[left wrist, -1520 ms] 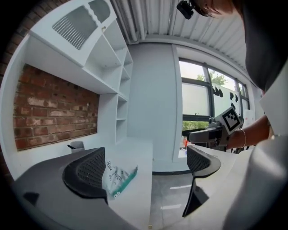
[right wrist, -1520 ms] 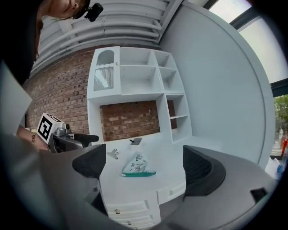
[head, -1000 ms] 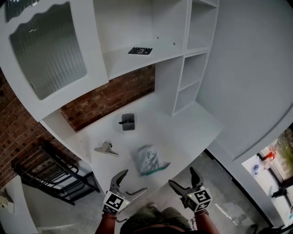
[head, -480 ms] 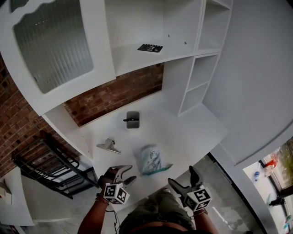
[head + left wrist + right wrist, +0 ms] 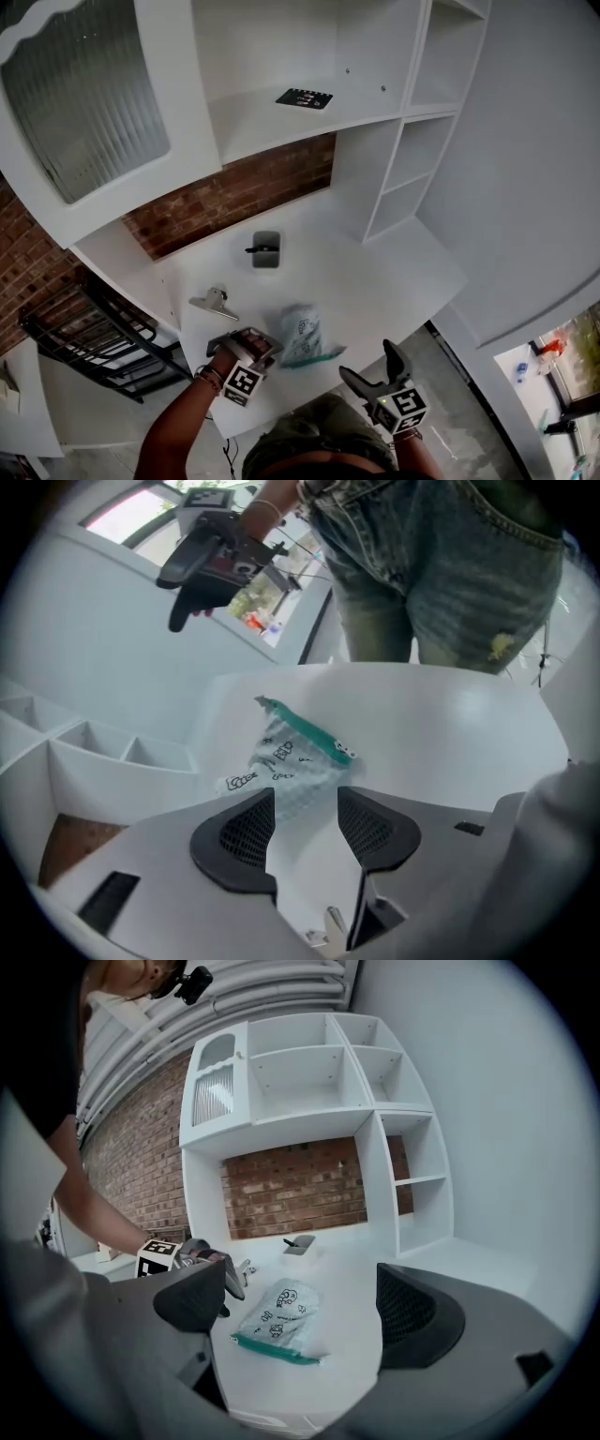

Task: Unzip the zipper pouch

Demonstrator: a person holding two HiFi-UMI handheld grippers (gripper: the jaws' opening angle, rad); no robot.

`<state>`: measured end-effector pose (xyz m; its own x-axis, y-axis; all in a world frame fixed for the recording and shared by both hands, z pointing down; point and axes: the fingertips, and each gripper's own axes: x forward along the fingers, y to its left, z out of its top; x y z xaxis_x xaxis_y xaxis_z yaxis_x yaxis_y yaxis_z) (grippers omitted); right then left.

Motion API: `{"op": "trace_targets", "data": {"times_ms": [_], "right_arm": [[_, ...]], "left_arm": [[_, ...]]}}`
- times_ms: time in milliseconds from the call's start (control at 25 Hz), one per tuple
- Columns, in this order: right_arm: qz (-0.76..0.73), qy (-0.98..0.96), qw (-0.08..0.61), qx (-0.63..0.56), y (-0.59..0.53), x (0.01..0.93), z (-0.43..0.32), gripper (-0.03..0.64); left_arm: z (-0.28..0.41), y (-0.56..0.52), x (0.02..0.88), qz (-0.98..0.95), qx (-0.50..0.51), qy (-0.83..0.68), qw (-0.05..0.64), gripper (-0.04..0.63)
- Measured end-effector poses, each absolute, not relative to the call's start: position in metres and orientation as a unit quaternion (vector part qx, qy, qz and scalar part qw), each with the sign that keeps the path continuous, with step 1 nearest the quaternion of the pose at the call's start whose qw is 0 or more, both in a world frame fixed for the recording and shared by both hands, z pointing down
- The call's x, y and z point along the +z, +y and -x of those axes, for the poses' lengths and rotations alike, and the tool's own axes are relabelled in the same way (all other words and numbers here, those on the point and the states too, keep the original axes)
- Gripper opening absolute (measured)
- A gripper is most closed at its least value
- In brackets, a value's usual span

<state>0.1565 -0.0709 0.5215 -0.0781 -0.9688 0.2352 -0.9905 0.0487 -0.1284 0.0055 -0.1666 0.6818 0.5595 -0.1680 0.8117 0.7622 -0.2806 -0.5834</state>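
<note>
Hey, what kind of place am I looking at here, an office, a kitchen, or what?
Probably a home-office or study nook: a white desk with a hutch of open shelves and a ribbed-glass cabinet door, set against a brick wall. A binder clip lies on the desk.

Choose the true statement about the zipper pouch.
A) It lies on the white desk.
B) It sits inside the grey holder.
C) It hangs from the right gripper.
A: the zipper pouch lies flat on the desk, apart from the right gripper and the grey holder.
</note>
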Motion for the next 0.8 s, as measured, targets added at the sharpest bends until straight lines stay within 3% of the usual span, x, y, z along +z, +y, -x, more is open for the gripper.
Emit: {"op": "trace_targets", "data": {"times_ms": [400,800], "right_arm": [[-0.658,-0.740,0.057,0.125,-0.093,0.520,-0.182,0.499],[-0.661,-0.736,0.058,0.134,-0.094,0.525,-0.205,0.492]], "left_arm": [[-0.012,-0.160,0.722,0.493,-0.406,-0.428,0.639,0.206],[-0.007,-0.158,0.743,0.455,-0.415,-0.491,0.616,0.188]]}}
